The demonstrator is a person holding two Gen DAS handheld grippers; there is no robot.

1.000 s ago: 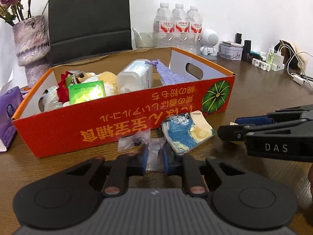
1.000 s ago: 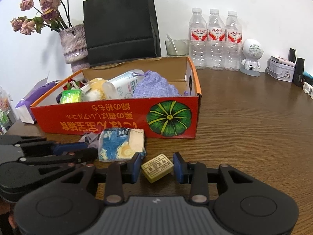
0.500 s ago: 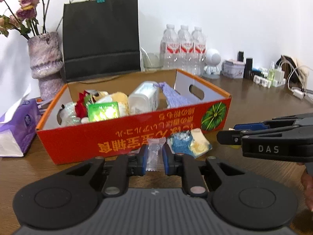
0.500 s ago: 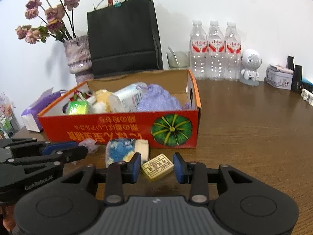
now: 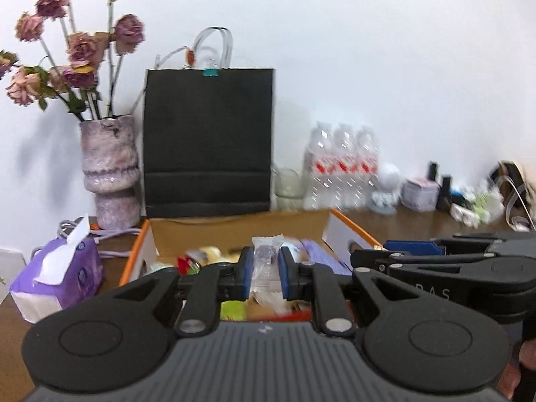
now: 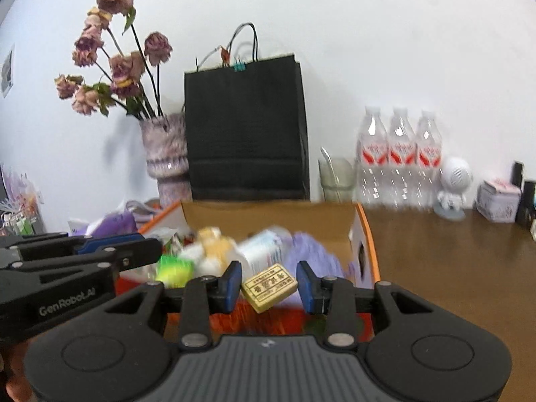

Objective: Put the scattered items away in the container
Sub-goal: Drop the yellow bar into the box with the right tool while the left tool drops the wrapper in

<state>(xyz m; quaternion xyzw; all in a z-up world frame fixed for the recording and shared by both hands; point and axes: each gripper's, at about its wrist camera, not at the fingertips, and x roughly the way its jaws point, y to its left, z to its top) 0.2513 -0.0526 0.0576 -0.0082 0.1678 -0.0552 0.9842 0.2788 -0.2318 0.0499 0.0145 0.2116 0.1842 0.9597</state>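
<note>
A clear wrapped candy (image 5: 264,261) stands upright, clamped between the blue pads of the left gripper (image 5: 264,269), above the open orange box (image 5: 348,231). A small tan block (image 6: 269,286) is pinched, tilted, in the right gripper (image 6: 269,284) over the box's near wall. Behind stand a black bag (image 6: 246,127) and a vase (image 5: 109,171).

Box (image 6: 366,231) top stands open; black bag (image 6: 246,127) and vase (image 6: 165,154) crowd behind.

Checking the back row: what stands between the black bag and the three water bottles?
In the right wrist view, a glass cup with a spoon stands between the black bag and the water bottles.
</note>
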